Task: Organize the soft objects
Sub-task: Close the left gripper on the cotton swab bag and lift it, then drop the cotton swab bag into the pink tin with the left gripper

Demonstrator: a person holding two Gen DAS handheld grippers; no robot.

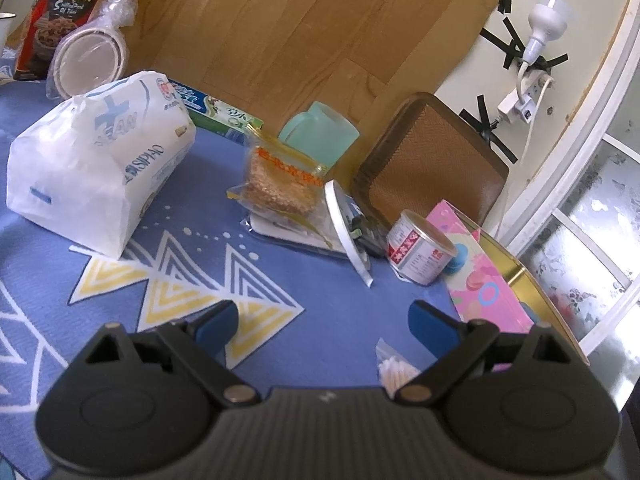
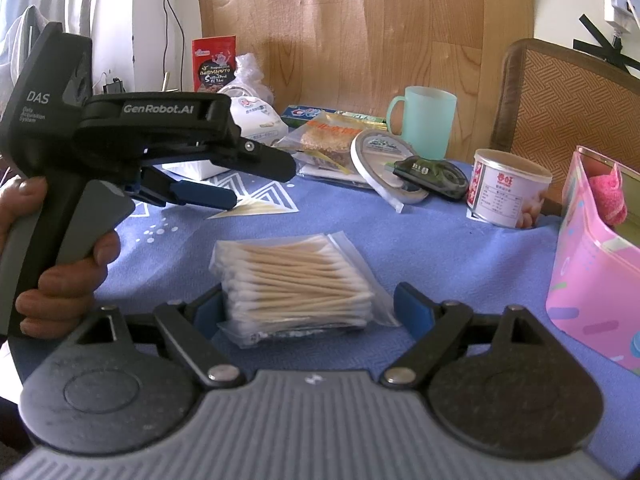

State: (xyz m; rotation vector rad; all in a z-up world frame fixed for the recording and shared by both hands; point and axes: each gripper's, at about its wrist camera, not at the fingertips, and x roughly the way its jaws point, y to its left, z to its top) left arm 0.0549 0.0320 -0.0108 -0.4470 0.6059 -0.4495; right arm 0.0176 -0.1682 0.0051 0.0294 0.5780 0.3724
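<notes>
**Both grippers poised, cotton swabs sitting between the right one's jaws**

Here we are at the worktop [image 2: 360, 216], blue cloth with white and yellow triangles, and the right gripper [image 2: 314, 312] is low over it, jaws spread wide. The bag of cotton swabs [image 2: 296, 280] lies flat on the cloth right between those blue fingers [image 2: 414, 312], and there is a clear gap on the right side; on the left the bag's edge sits just beside the pad, and I cannot tell if it touches. Nothing is gripped.

Left of the swabs, a hand [image 2: 60, 272] holds the left gripper [image 1: 322, 322], jaws wide as well, bare cloth between them. In its own view a corner of the swab bag peeks in just beside its right finger.

Beyond the swabs: a white-and-red tin [image 2: 508, 188], a round white lid [image 2: 380, 164] tilted on its edge, a bag of brown snack [image 2: 332, 140] and a mint-green mug [image 2: 428, 120]. To the right of the swabs stands the pink box [image 2: 592, 280], something pink and fuzzy [image 2: 610, 196] inside. Far left of the swabs, the big white tissue pack [image 1: 92, 168] rests on the cloth.
</notes>
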